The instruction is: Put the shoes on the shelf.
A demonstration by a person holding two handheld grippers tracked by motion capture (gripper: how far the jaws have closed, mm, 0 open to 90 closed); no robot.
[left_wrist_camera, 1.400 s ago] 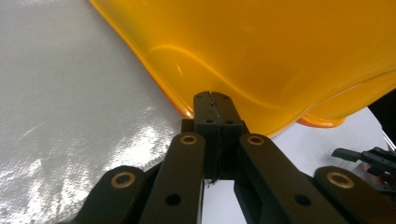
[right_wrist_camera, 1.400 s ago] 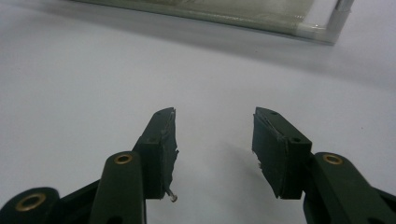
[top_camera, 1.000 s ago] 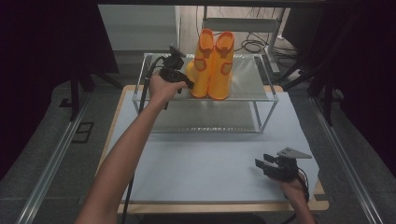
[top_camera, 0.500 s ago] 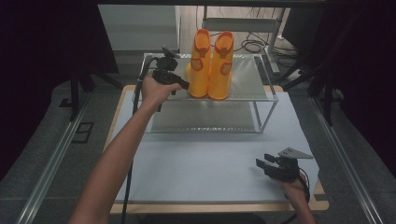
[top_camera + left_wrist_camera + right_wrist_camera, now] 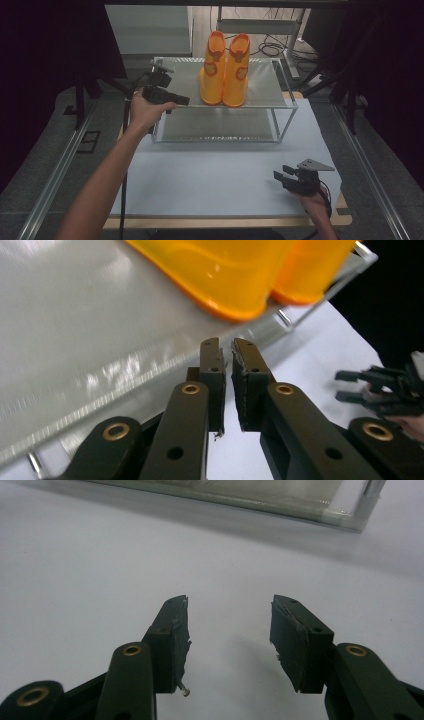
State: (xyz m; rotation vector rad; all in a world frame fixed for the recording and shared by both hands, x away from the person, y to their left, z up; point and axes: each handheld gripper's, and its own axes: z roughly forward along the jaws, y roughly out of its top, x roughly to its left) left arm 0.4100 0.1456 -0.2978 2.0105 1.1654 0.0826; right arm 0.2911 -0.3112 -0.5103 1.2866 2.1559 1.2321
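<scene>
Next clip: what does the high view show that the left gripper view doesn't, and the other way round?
High view: both orange boots at full height, upright side by side on the rack's top shelf, with the lower shelf beneath. Left gripper view: the left gripper close up, its jaws just having been opening to a narrow gap with nothing between them, pointing toward the boots' soles. Both: the boots, the top shelf's edge, the pale table sheet and the right gripper, open.

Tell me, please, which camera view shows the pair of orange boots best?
The high view: the orange boots stand whole, side by side on the rack's top shelf. The left gripper view catches just their blurred soles' edges; the right gripper view faces the white tabletop.
</scene>
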